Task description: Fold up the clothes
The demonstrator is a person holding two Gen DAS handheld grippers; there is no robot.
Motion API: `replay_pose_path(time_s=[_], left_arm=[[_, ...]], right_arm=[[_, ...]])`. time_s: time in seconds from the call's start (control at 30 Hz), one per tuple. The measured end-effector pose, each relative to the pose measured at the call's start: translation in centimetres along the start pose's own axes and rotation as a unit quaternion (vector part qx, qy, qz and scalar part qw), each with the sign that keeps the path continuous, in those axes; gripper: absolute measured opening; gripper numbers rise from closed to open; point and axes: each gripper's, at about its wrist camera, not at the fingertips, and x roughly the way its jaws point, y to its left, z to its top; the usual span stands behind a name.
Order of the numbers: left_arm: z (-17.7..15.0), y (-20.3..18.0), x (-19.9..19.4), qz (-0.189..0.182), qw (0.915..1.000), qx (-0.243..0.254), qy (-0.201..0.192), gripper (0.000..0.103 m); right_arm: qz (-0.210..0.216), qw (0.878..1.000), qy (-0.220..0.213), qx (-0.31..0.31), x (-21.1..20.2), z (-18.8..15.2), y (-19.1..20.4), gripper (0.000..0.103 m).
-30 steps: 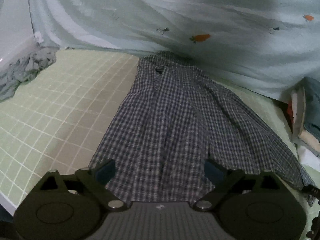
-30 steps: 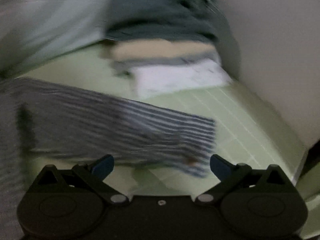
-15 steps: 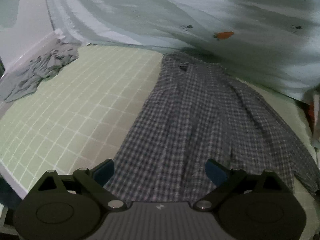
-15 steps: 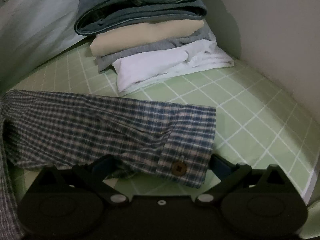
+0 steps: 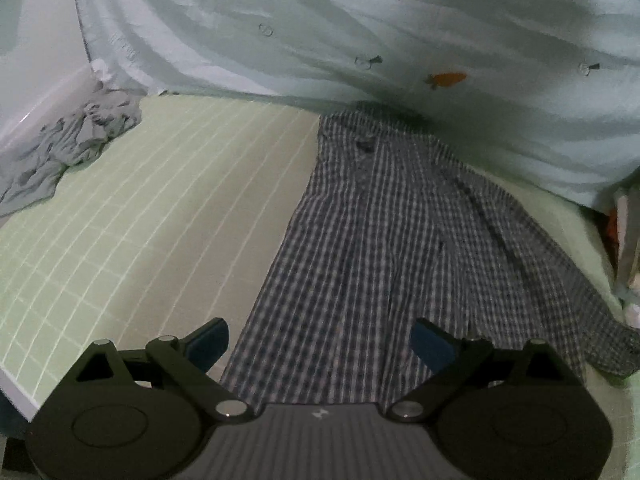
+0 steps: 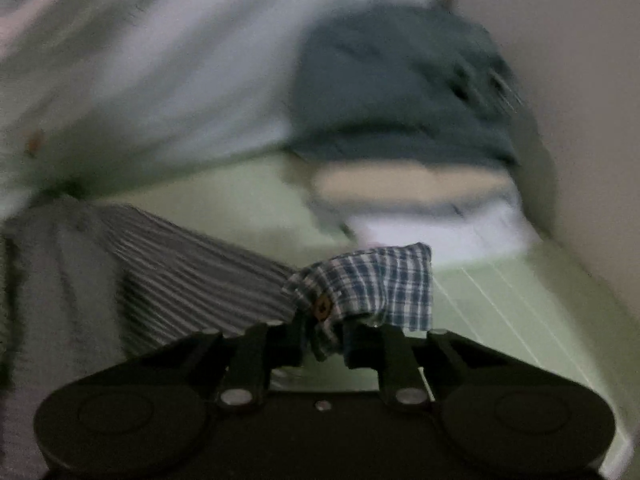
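A blue-and-white checked shirt (image 5: pixel 380 248) lies flat on the green grid bedsheet (image 5: pixel 160 220), collar at the far end. My left gripper (image 5: pixel 320 340) is open and empty, over the shirt's near hem. My right gripper (image 6: pixel 324 340) is shut on the shirt's sleeve cuff (image 6: pixel 372 284), which has a brown button, and holds it lifted off the sheet. The sleeve (image 6: pixel 192 276) trails away to the left. The right wrist view is blurred by motion.
A pale quilt with carrot prints (image 5: pixel 400 40) is heaped behind the shirt. A crumpled grey garment (image 5: pixel 68 148) lies at the far left. A stack of folded clothes (image 6: pixel 408 148) stands against the wall (image 6: pixel 580 120) at the right. The bed's edge (image 5: pixel 16 392) is near left.
My right gripper closed on the sleeve cuff and lifted it off the sheet. My left gripper stayed open and shifted so the shirt sits further right in its view.
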Motion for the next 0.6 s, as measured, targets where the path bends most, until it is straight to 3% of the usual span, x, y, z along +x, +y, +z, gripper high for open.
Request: replay_pose_path(time_s=[0.07,0.17,0.23,0.27,0.33,0.4,0.47,0.6], left_arm=[[0.2,0.1,-0.2,0.000,1.0000,-0.006,-0.004,0.097],[0.2,-0.2,-0.1,-0.003,0.9998,-0.017,-0.004,0.097],[0.2,-0.4,0.0,-0.005,0.9997,-0.025,-0.002,0.097],[0.2,-0.6,0.0,-0.006,0.9996,-0.028,-0.002,0.097],[0.2,-1.1,-0.2,-0.007,0.9995,-0.029,-0.007,0.097],[0.0,-2.1,-0.3,-0.009,0.9996,-0.023,-0.012,0.097],[-0.2,-3.3,0.0,-0.012,0.9998,-0.014,-0.010,0.097],[-0.6,-6.7,1.4,-0.025,0.9996,0.012,-0.001,0.097]], right_arm=[[0.032,0.999,-0.023,-0.021,-0.9,1.3,2.6,0.015],[0.163,0.985,-0.039,-0.035,-2.2,2.1,7.5,0.018],[0.241,0.969,-0.015,-0.050,-1.9,1.8,11.1,0.040],[0.256,0.965,0.002,-0.062,-1.7,1.3,12.8,0.060],[0.255,0.963,0.022,-0.079,-1.9,0.3,14.5,0.071],[0.258,0.962,0.042,-0.083,-2.1,-0.5,14.2,0.089],[0.227,0.970,0.048,-0.077,-2.3,-1.1,12.7,0.098],[0.152,0.983,0.062,-0.079,-2.1,-2.1,9.3,0.100]])
